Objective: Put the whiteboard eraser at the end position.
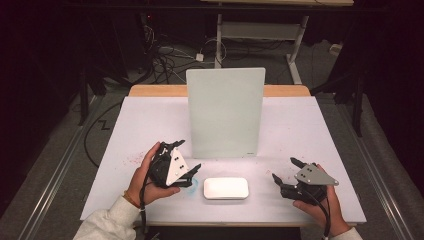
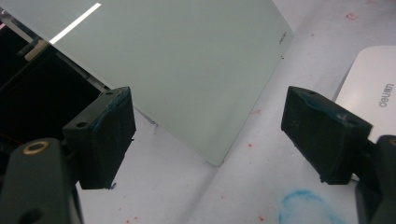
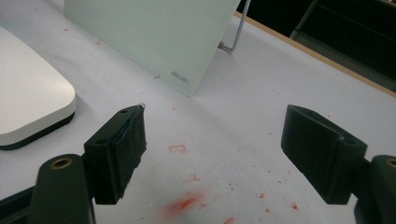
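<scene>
A pale green glass board (image 1: 225,112) stands upright on its wire foot in the middle of the white table (image 1: 310,130). In front of it lies a white rounded eraser block (image 1: 226,188). My left gripper (image 1: 186,156) is held just left of the block, near the board's lower left corner, open with nothing between its jaws. In the left gripper view the board (image 2: 177,60) is ahead of the gripper (image 2: 208,133) and the block (image 2: 373,88) is at the right. My right gripper (image 1: 283,169) rests open to the right of the block. Its own view (image 3: 215,154) looks over bare table, with the block (image 3: 28,98) at left and the board (image 3: 154,32) behind.
A blue smear (image 2: 303,205) marks the table beside the left gripper, and red smudges (image 3: 187,203) lie under the right one. A wooden strip (image 1: 150,90) edges the table's far side. Cables (image 1: 165,60) and a desk frame (image 1: 295,50) sit on the floor behind.
</scene>
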Tool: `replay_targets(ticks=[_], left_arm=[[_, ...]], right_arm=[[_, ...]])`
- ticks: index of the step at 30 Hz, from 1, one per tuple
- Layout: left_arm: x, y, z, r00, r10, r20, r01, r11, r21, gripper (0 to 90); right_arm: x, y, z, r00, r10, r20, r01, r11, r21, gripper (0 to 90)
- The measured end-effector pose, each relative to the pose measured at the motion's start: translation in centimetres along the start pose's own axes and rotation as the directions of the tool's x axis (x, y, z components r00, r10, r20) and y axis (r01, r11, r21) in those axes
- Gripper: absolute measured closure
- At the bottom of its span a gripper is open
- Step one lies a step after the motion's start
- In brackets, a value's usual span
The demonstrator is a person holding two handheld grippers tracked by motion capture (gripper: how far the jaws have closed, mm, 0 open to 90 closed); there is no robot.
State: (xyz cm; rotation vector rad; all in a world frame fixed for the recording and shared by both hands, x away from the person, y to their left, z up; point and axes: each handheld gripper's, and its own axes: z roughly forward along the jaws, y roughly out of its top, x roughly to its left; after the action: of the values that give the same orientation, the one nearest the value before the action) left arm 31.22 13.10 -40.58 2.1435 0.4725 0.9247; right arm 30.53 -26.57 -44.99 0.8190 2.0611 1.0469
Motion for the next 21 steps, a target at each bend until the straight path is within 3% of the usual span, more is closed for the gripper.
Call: replay_targets(ticks=[7, 15, 21], left_arm=[[0.2, -1.2, -0.5, 0.9992, -0.016, -0.035, 0.017, 0.9998, 0.012, 16.9], [0.1, -2.7, -0.8, 0.9987, -0.016, -0.048, 0.018, 0.9990, 0.042, 16.8], [0.2, -3.7, -1.3, 0.9963, -0.052, -0.068, 0.054, 0.9978, 0.038, 16.8]], right_arm=[[-0.1, 0.0, -0.1, 1.0000, 0.005, 0.004, -0.005, 1.000, -0.005, 22.8], [-0.2, 0.1, -0.2, 0.9999, 0.007, 0.013, -0.007, 1.000, -0.011, 22.8], [-0.3, 0.1, -0.3, 0.9998, 0.011, 0.018, -0.011, 1.000, -0.015, 22.8]])
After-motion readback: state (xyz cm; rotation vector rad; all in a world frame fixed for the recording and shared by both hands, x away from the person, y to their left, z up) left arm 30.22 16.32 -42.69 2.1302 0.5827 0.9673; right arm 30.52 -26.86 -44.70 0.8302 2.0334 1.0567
